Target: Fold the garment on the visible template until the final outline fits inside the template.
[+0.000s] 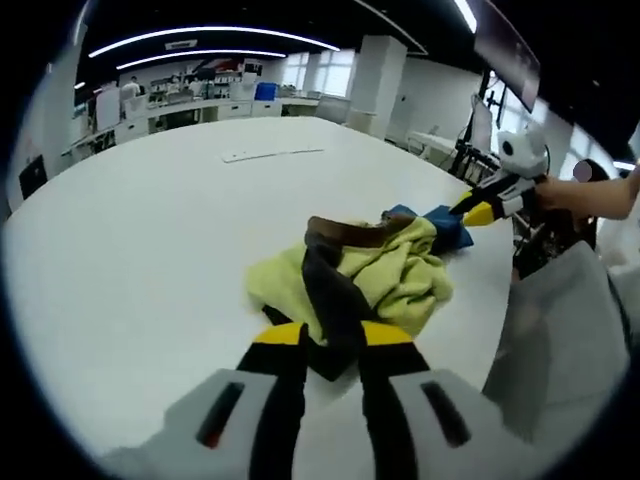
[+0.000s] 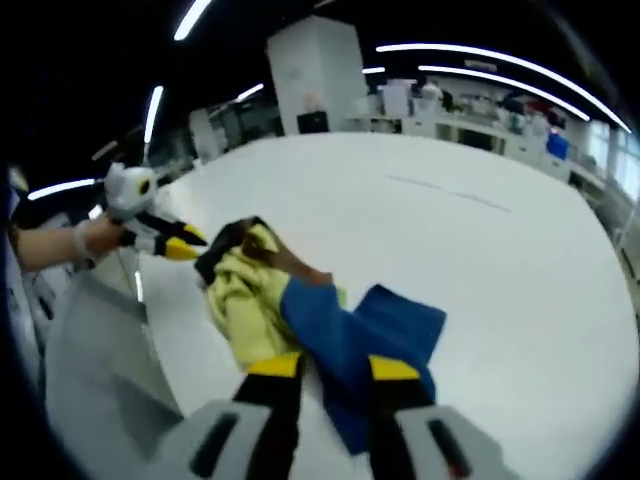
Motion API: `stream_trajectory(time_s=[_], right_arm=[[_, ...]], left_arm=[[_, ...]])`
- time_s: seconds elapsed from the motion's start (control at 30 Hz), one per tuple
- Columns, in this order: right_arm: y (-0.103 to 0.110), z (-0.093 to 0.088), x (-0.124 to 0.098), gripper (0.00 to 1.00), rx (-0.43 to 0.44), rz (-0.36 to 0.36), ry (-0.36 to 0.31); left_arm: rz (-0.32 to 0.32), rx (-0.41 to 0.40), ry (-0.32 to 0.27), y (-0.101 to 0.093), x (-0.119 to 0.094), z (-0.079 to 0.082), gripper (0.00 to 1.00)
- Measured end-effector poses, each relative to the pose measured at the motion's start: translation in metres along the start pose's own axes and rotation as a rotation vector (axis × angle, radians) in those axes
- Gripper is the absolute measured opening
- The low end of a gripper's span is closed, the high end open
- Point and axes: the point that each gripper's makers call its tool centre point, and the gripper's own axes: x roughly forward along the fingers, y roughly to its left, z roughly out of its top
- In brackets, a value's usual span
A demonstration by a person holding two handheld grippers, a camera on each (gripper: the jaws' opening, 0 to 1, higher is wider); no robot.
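Between the 2 yellow-tipped jaws of the left gripper [image 1: 330,345], in the left gripper view, a dark strip of the garment [image 1: 375,268] is pinched, so this claw is clenched on cloth. Beyond the jaw tips the garment lies bunched in a heap of pale yellow, brown and blue on the white table [image 1: 150,240]. Past the heap and to the right, the right gripper [image 1: 478,212] meets the blue end of the cloth, with a person's hand [image 1: 580,195] behind it. Far ahead on the table a faint thin outline [image 1: 272,154] may be the template; it is too small to tell.

From the right gripper view, the blue part of the garment [image 2: 345,335] runs down between the jaws of the right gripper [image 2: 335,367], which looks clamped on it. Ahead and to the left, the left gripper [image 2: 185,243] touches the dark edge of the yellow bundle.

Judgement: each claw has 1 end of the crumpled garment, and folding has not begun. Next, the ends need drawing apart to spread the cloth flat, then carrying it onto the template.
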Motion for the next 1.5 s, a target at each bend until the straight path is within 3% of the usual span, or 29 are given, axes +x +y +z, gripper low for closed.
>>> stream_trajectory(time_s=[0.2,0.53,0.7,0.9,1.13,1.5], right_arm=[[0.006,-0.007,0.011,0.12,0.021,0.035,0.040],[0.011,-0.014,0.004,0.00,0.062,0.035,0.018],[0.007,-0.019,0.000,0.00,0.104,0.026,0.011],[0.005,-0.011,-0.006,0.00,0.111,0.021,-0.025],[-0.006,0.014,-0.022,0.00,0.092,-0.019,-0.097],[-0.029,0.081,-0.074,0.00,0.035,-0.097,-0.254]], left_arm=[[-0.021,-0.028,0.021,0.001,0.009,-0.008,0.17],[-0.032,-0.067,0.016,-0.005,0.009,-0.009,0.09],[-0.024,-0.070,0.009,-0.002,0.006,-0.009,0.00],[-0.006,-0.019,-0.001,-0.001,-0.002,0.000,0.00],[0.032,-0.006,-0.061,0.010,-0.018,0.031,0.00],[0.114,0.055,-0.214,0.030,-0.064,0.112,0.00]])
